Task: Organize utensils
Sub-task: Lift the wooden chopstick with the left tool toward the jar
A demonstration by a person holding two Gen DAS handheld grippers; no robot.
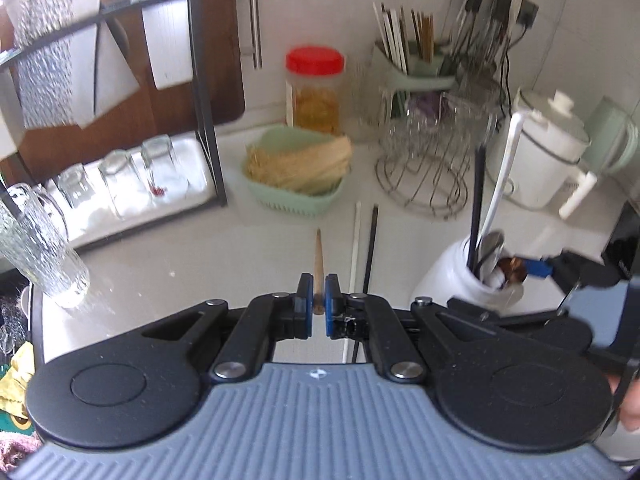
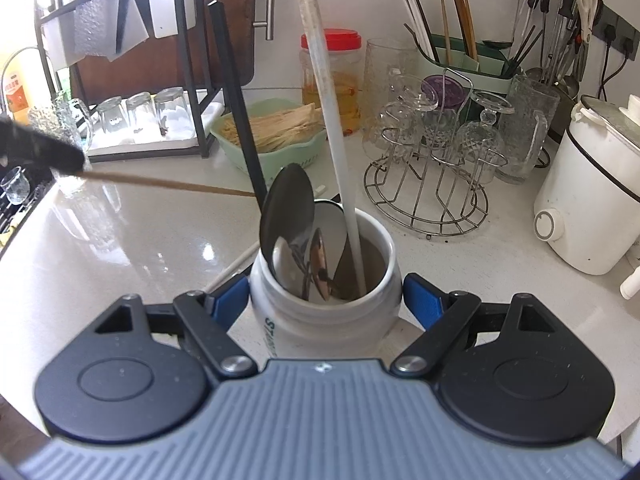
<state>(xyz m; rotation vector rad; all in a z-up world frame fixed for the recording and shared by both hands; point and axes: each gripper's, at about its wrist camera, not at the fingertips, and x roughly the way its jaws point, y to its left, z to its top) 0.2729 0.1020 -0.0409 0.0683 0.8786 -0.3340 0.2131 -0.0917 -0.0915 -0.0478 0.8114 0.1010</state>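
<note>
So the wooden chopstick (image 1: 319,264) is pinched in the left gripper (image 1: 319,300), jaws closed tight on it, tip pointing out over the counter (image 1: 200,264). The left view also shows a white chopstick (image 1: 355,240) and a black chopstick (image 1: 371,240) lying side by side on the counter. Only the right view looks down into the white jar (image 2: 320,320): spoons (image 2: 288,208) and a long white handle (image 2: 320,80) in there, right gripper (image 2: 326,300) clamped around the jar's sides.

white jar (image 2: 320,320) with partial teal lettering "ST", the rest unreadable
</note>
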